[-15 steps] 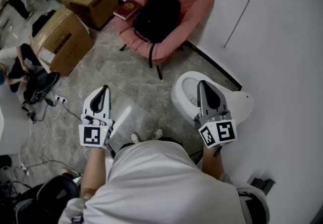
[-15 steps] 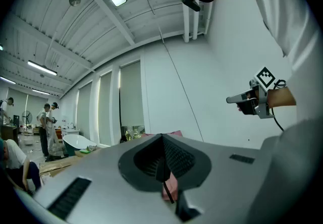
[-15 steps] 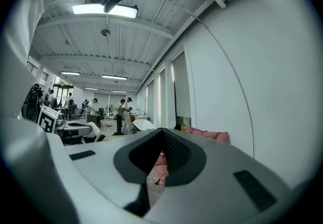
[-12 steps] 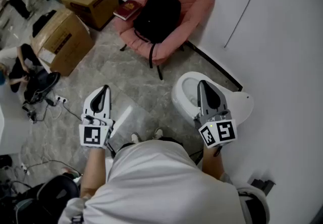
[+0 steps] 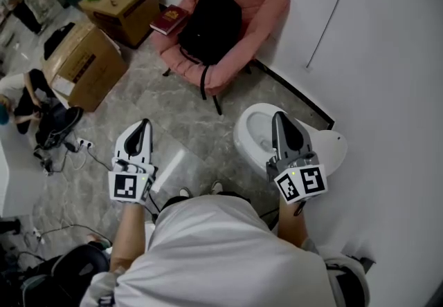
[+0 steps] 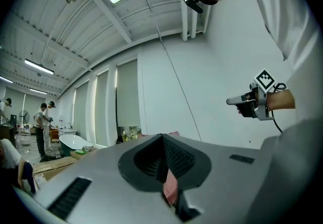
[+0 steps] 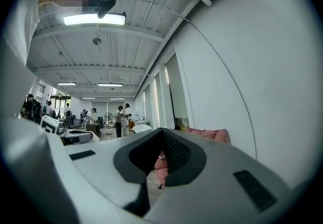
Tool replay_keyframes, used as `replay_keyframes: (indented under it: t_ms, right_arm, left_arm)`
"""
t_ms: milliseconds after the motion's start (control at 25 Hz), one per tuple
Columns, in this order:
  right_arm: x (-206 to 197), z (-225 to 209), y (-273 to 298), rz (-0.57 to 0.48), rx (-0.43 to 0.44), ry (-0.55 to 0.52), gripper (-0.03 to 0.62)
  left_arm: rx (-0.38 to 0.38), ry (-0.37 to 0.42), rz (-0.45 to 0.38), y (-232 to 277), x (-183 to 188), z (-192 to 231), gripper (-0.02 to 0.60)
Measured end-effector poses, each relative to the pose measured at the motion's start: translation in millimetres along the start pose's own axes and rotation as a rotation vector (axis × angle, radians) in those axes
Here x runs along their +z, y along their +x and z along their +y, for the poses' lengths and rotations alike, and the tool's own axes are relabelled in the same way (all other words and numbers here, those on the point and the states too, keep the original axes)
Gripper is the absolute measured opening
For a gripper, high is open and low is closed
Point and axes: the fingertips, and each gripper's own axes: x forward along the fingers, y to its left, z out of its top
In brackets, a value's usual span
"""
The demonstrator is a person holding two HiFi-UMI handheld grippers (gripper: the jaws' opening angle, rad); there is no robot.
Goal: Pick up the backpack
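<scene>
The black backpack (image 5: 210,24) lies on the seat of a pink chair (image 5: 266,8) by the white wall, one strap hanging over the chair's front edge. My left gripper (image 5: 144,122) is held level over the grey floor, well short of the chair, with its jaws shut and empty. My right gripper (image 5: 279,116) hovers over a white toilet bowl (image 5: 250,134), also shut with nothing in it. In the left gripper view the jaws (image 6: 162,136) meet at the tip, with pink showing behind. The right gripper view shows its tips (image 7: 161,130) together and the pink chair (image 7: 212,134) beyond.
Two cardboard boxes (image 5: 82,63) (image 5: 121,0) stand left of the chair, with a red book (image 5: 168,19) beside it. Cables and a power strip (image 5: 77,142) lie on the floor at left, near a seated person (image 5: 21,91). The white wall (image 5: 387,57) fills the right.
The head view has shifted a little, so the chair and boxes sit slightly higher and further left. Both grippers keep their places and stay shut.
</scene>
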Motion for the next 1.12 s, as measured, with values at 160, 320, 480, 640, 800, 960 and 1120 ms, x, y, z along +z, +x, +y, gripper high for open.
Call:
replay_keyframes:
  t_ms: [160,320,480,640,800,960,1120]
  right_arm:
    - [-4.8,-19.8,-0.4,0.003,0.007,0.019,0.021]
    - [-17.9,-38.1,9.8,0.021,0.005,0.031,0.021]
    - [-27.2,-44.7,31.4,0.033,-0.009,0.025,0.021]
    - [-39.6,-52.1,75.9,0.058,-0.044,0.006,0.021]
    - [-39.5,-45.9,157.3,0.080,-0.048,0.003,0.021]
    - [-20.1,-23.4,259.0,0.076,0.006,-0.019,0.021]
    - [-20.6,-10.3,329.1,0.105,0.016,-0.024,0.021]
  left_arm:
    - [0.001,0.022,0.017,13.3,-1.1,-8.9,0.013]
    - [0.003,0.028,0.039,34.2,-10.9,-4.9,0.012]
    - [-0.024,0.002,0.024,64.6,-22.2,6.6,0.014]
    - [-0.062,-0.032,0.035,113.3,-47.9,29.9,0.013]
    - [-0.100,-0.063,0.014,162.0,-55.0,75.1,0.013]
    - [-0.111,-0.097,0.006,209.8,-52.5,135.0,0.014]
    - [-0.142,-0.123,0.016,248.0,-64.0,179.6,0.013]
